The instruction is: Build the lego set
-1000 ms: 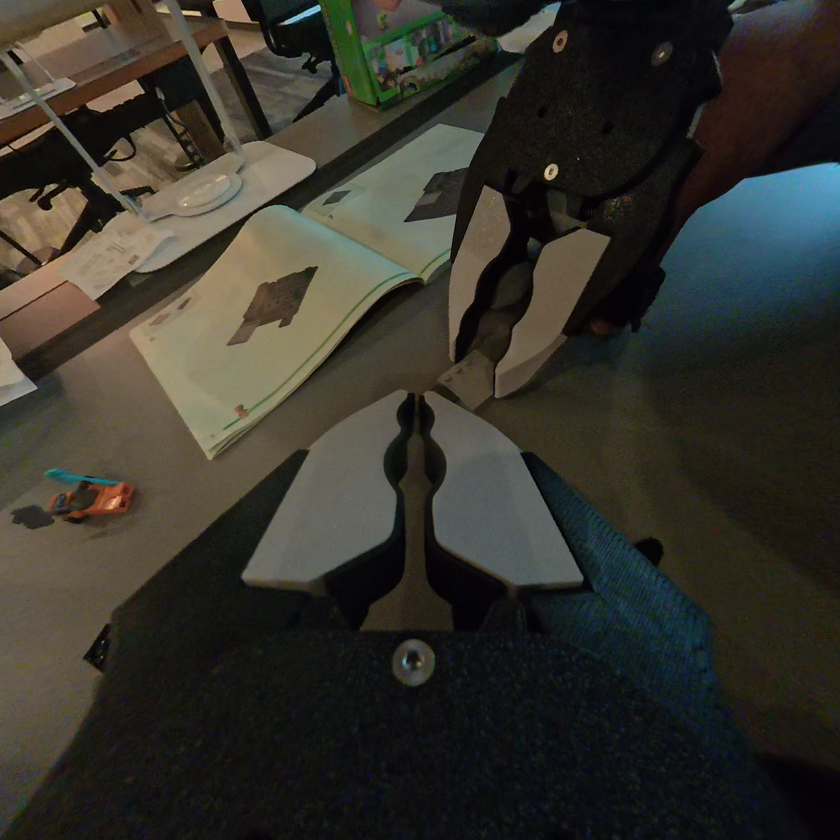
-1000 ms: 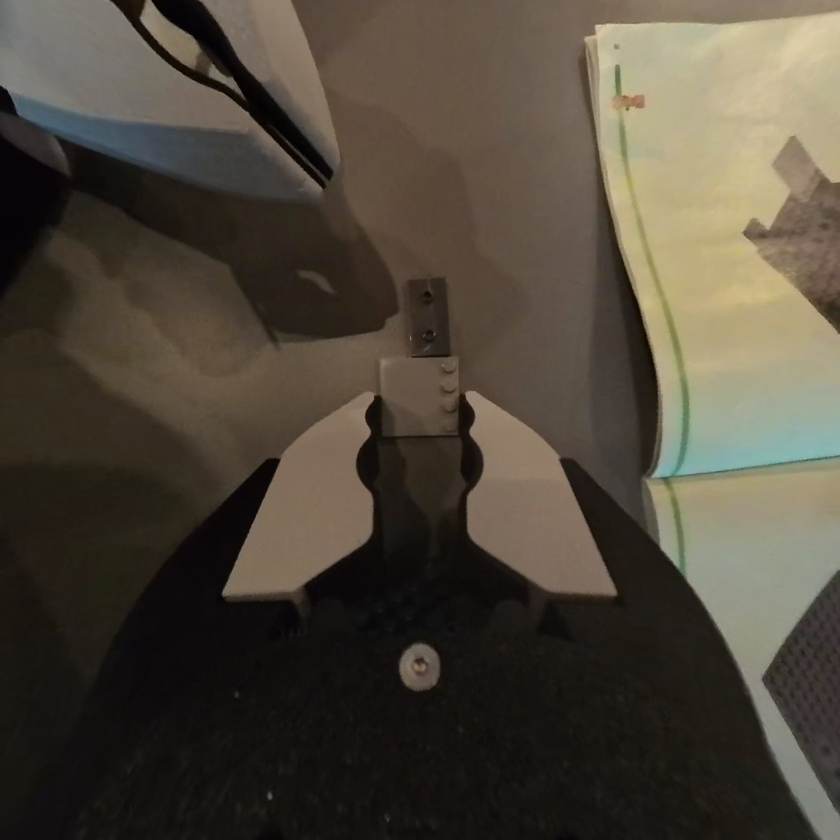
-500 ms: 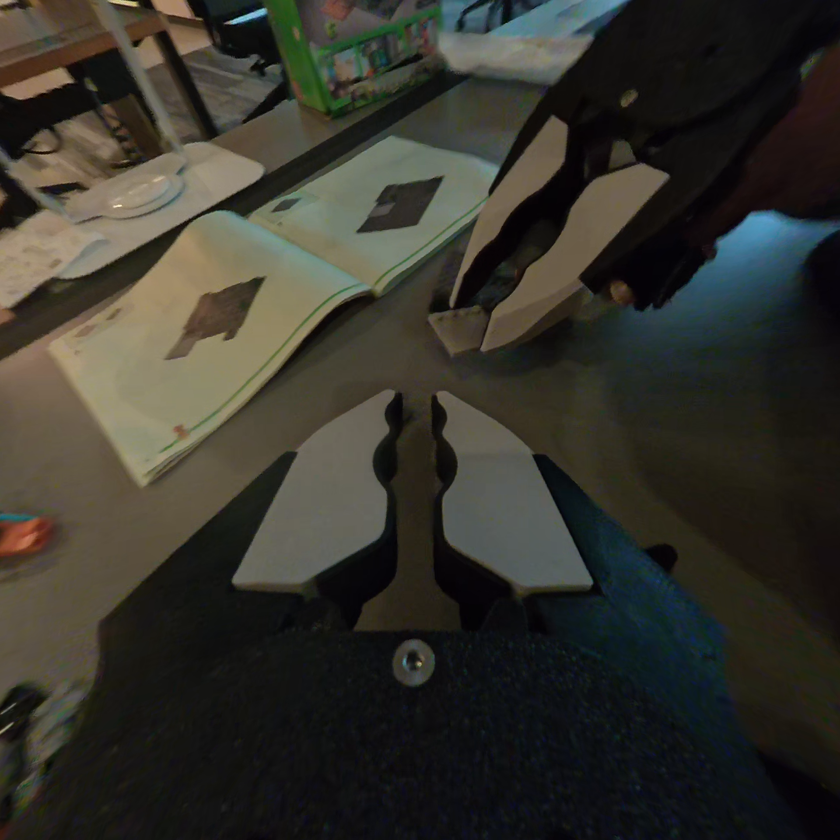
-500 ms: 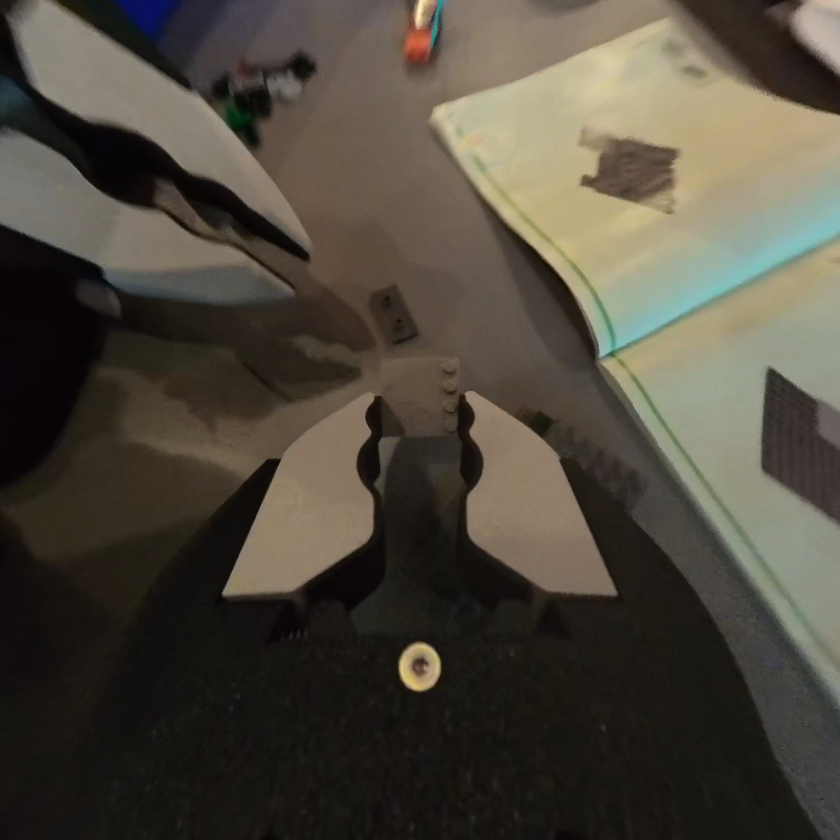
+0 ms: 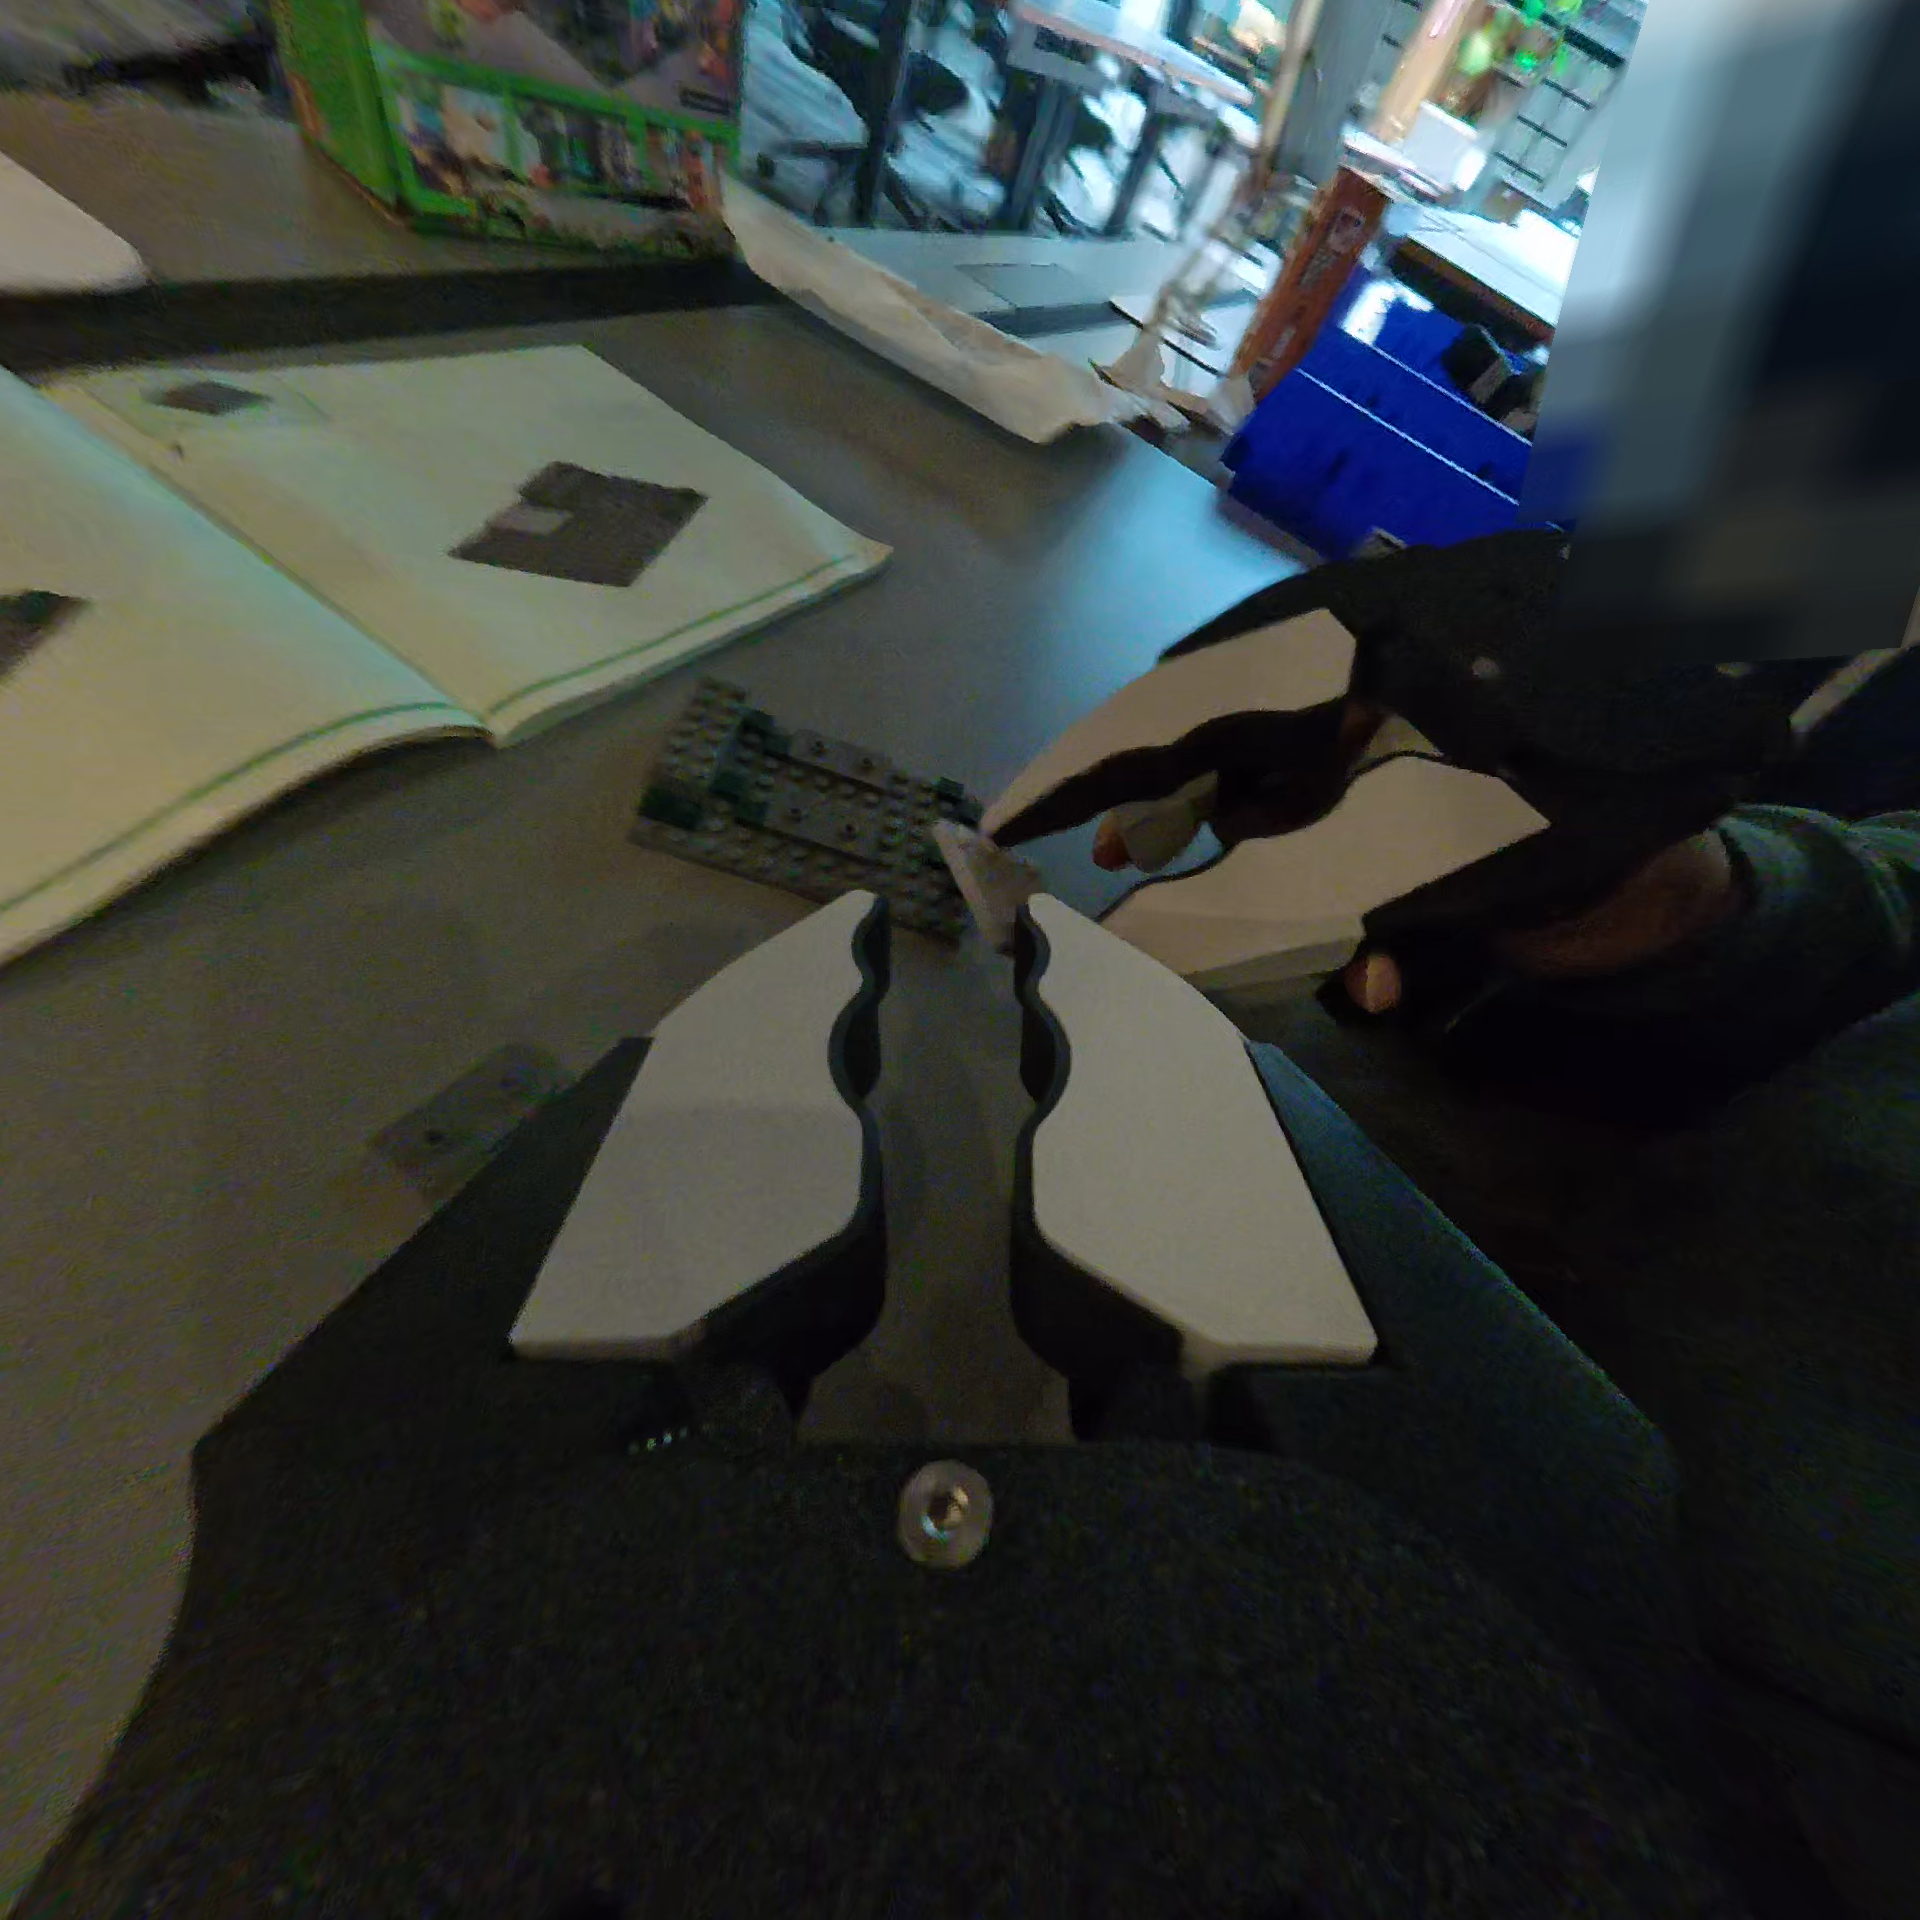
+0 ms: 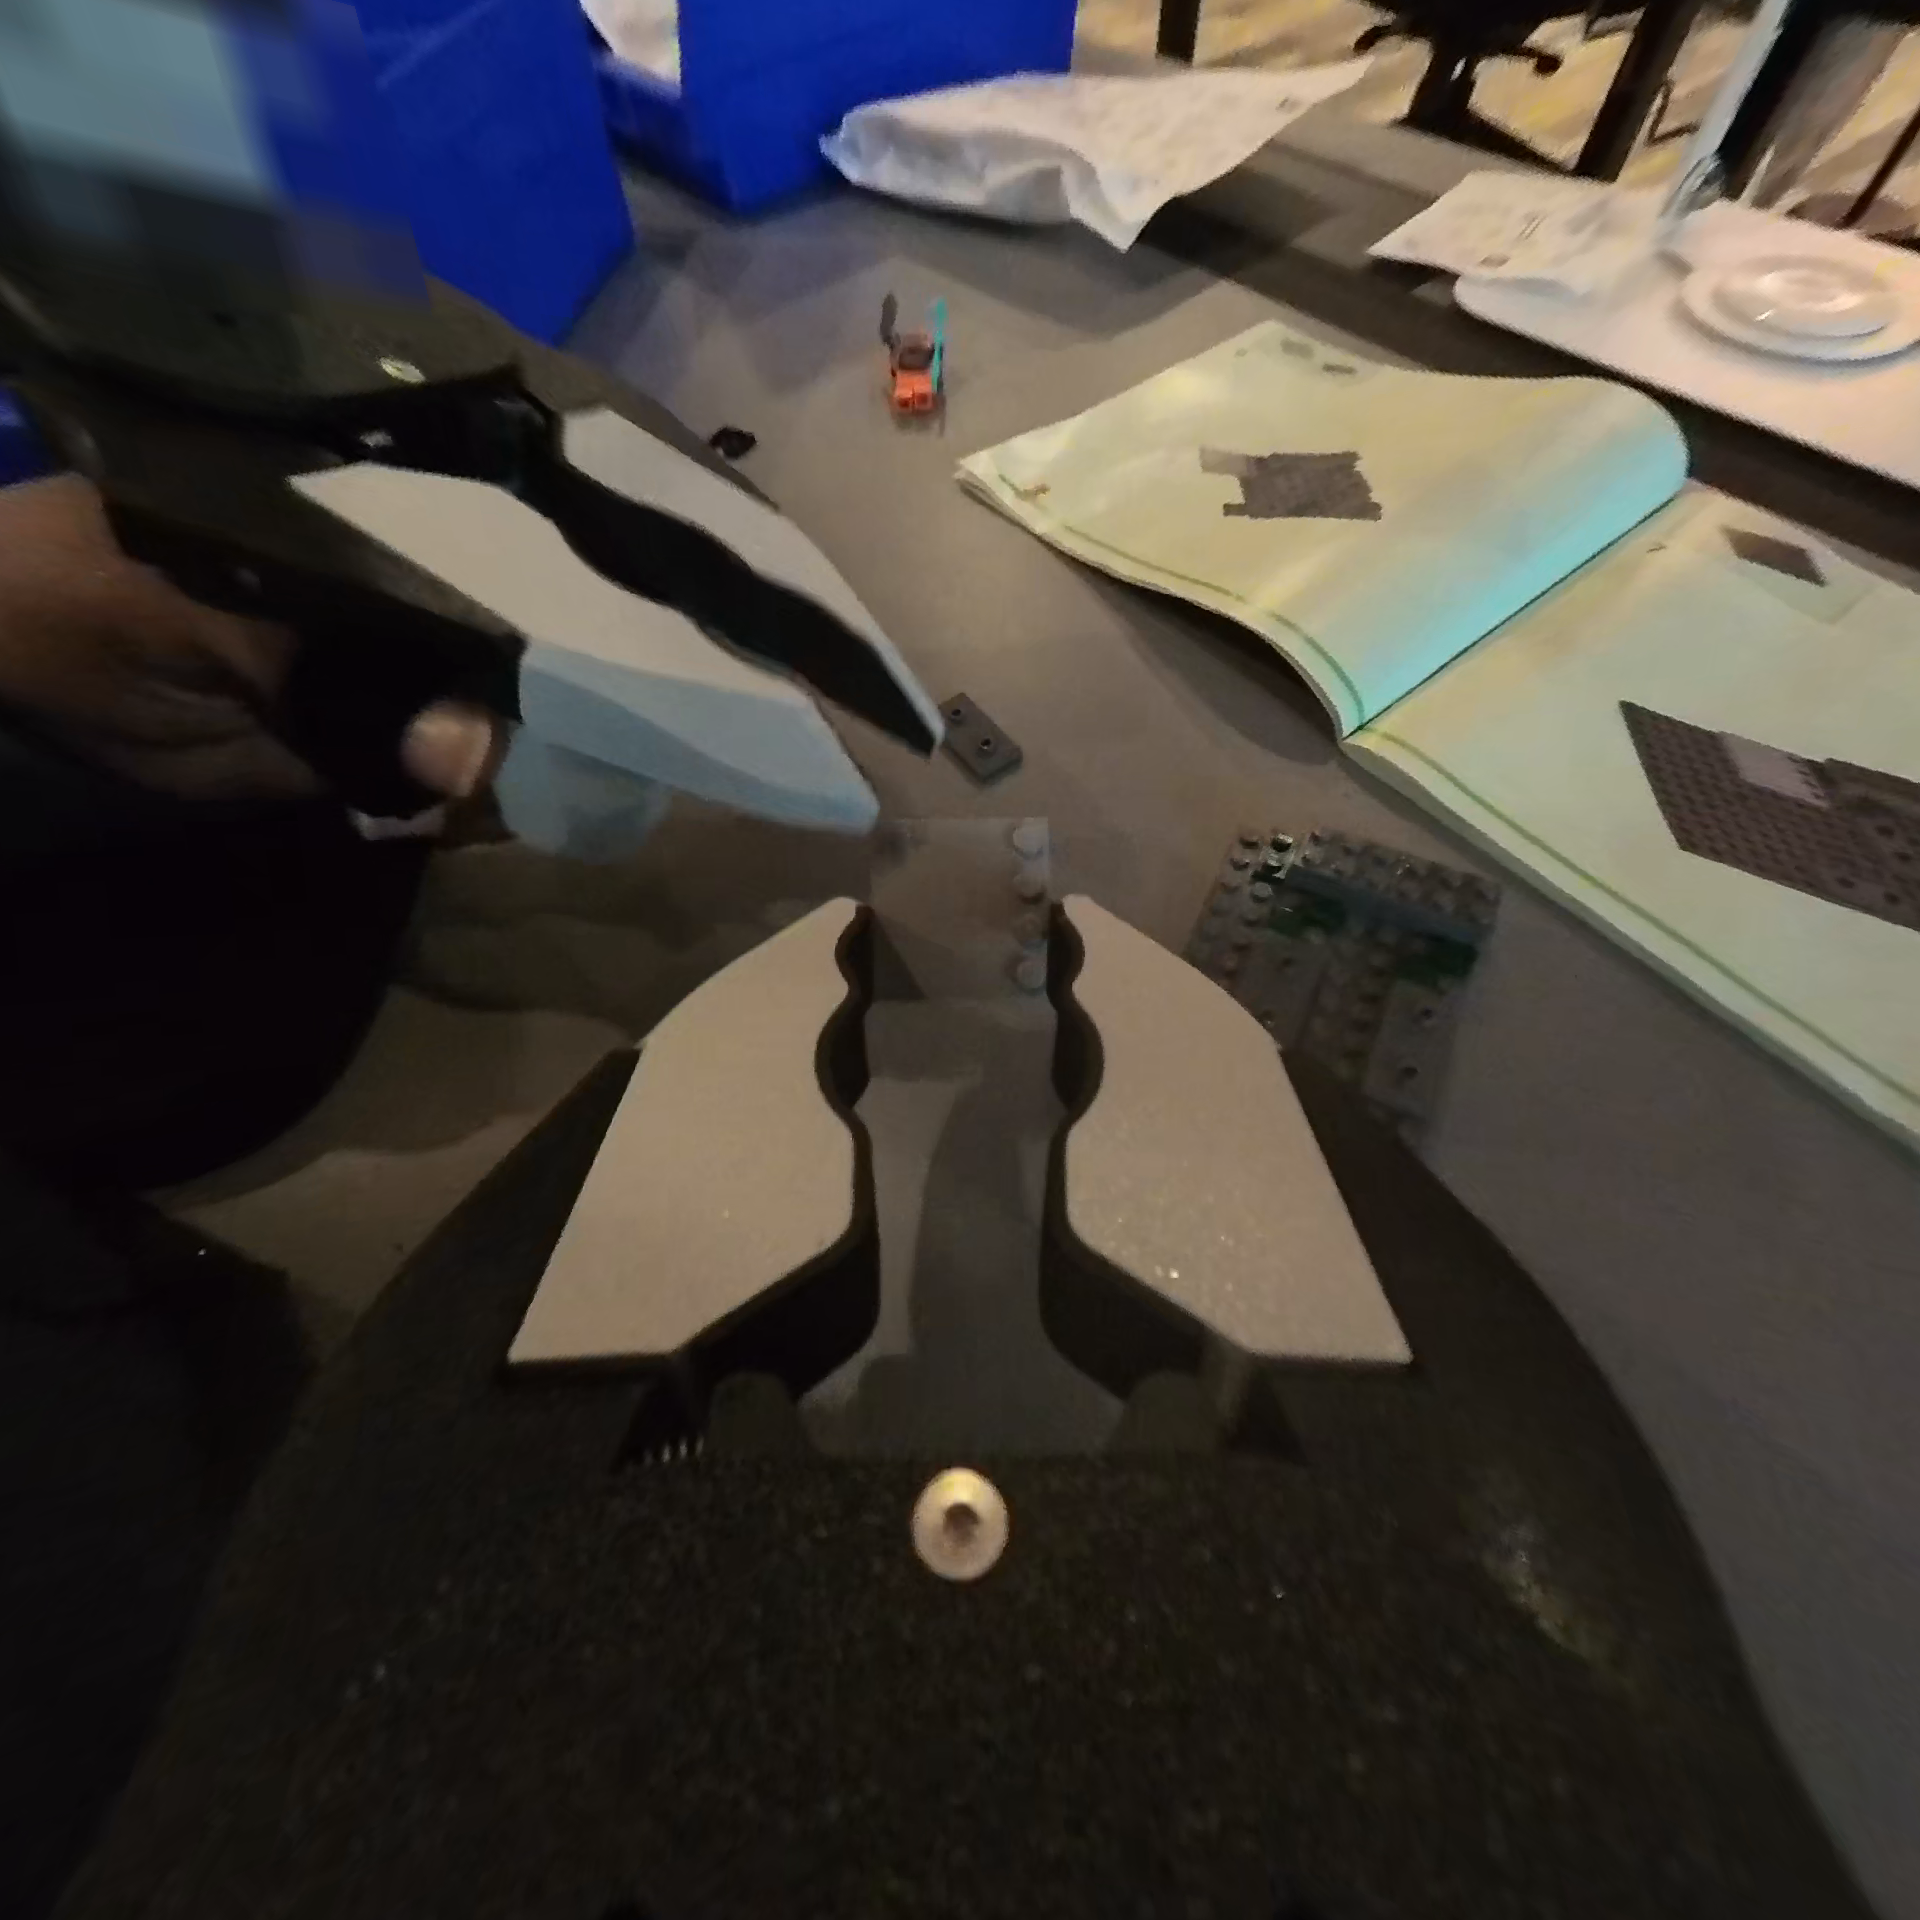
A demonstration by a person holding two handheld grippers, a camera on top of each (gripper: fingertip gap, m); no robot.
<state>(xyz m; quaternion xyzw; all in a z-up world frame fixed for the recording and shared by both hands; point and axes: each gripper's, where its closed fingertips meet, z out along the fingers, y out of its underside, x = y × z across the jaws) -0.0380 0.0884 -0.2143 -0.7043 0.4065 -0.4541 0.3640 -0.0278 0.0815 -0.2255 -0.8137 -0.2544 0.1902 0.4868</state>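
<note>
My right gripper is shut on a light grey plate with a row of studs along one edge, held above the table. It also shows in the left wrist view, with the plate at its tips. My left gripper is open and empty, its tips right in front of that plate; it shows in the right wrist view too. A dark grey studded assembly lies on the table just beyond. A small dark plate lies loose on the table.
An open instruction booklet lies beyond the assembly. A green box, crumpled white paper and blue bins stand at the back. A small orange model sits farther off, with a white dish beyond the booklet. My two grippers' fingertips are within a few centimetres of each other.
My left gripper has opened and swung to the right. My right gripper has carried the light grey plate away from the small dark plate, toward the dark assembly.
</note>
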